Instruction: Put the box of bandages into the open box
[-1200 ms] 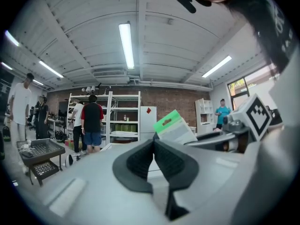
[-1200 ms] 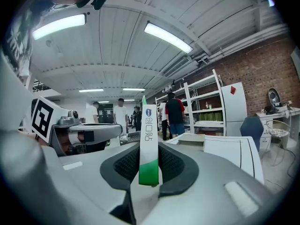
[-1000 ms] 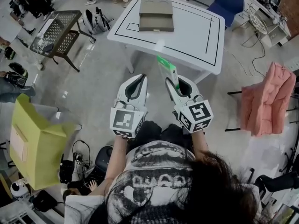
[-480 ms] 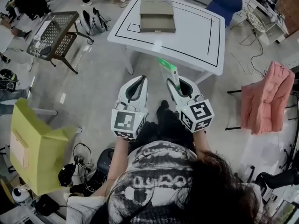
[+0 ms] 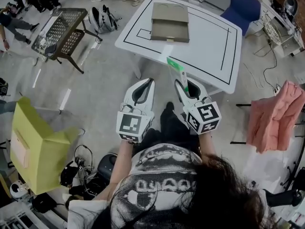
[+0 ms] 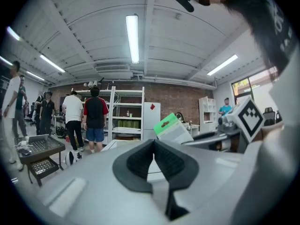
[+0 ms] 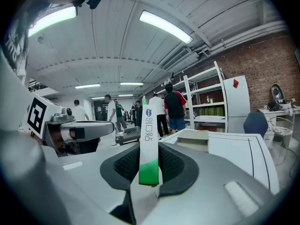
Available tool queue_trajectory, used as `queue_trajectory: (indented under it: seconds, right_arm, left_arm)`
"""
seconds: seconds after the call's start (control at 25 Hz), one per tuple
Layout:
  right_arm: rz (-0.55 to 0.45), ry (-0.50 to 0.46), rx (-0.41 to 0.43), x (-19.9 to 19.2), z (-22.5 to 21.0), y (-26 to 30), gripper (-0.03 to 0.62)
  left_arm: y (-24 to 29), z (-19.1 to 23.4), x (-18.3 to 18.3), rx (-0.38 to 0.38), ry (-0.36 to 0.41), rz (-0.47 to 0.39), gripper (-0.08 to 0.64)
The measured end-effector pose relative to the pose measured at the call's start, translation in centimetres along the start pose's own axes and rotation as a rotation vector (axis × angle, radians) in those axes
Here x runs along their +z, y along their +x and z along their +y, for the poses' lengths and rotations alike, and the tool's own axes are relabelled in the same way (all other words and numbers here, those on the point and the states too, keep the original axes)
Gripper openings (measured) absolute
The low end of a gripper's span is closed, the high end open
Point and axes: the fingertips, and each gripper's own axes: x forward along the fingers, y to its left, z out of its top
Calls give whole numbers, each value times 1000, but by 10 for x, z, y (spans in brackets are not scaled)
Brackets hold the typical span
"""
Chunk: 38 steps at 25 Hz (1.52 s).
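The slim white-and-green box of bandages [image 5: 175, 70] stands upright between the jaws of my right gripper [image 5: 184, 83], which is shut on its lower end. It also shows in the right gripper view as the box of bandages [image 7: 149, 139] gripped in the right gripper [image 7: 149, 162]. Ahead on the white table [image 5: 209, 42] lies the olive open box [image 5: 169, 22], seen too as the open box [image 7: 194, 135] beyond the jaws. My left gripper [image 5: 147, 84] hangs beside the right one, shut and holding nothing [image 6: 152, 145]. Both are short of the table's near edge.
A black mesh side table [image 5: 59, 32] and a backpack [image 5: 101, 18] stand at the left, a yellow-green carton [image 5: 35, 147] at the near left. A blue chair [image 5: 244, 11] is behind the table; pink cloth [image 5: 276, 116] hangs at the right. People stand by shelves [image 6: 96, 121].
Both grippers have come forward toward the table together, the bandage box still in the right one. The table and open box now sit nearer in the view.
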Motion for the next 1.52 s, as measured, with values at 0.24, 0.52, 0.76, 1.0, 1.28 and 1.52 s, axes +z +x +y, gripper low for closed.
queue_trajectory:
  seconds: [0.24, 0.52, 0.76, 1.0, 1.28, 1.52]
  right_arm:
    - [20, -4, 29, 14, -54, 51, 87]
    - [49, 12, 62, 19, -115, 94, 87]
    - [57, 29, 92, 24, -154, 125, 87]
    - [72, 42, 117, 21, -179, 143, 87]
    - [110, 62, 138, 9, -197, 156, 87]
    - [134, 64, 143, 2, -205, 171, 87]
  left_arm:
    - [72, 26, 10, 23, -4, 9, 0]
    - [145, 41, 14, 50, -12, 39, 0]
    - [195, 50, 22, 61, 0, 49, 0]
    - [229, 51, 21, 66, 1, 66, 0]
    - [258, 54, 13, 69, -14, 95, 0]
    - [269, 65, 9, 81, -12, 108, 0]
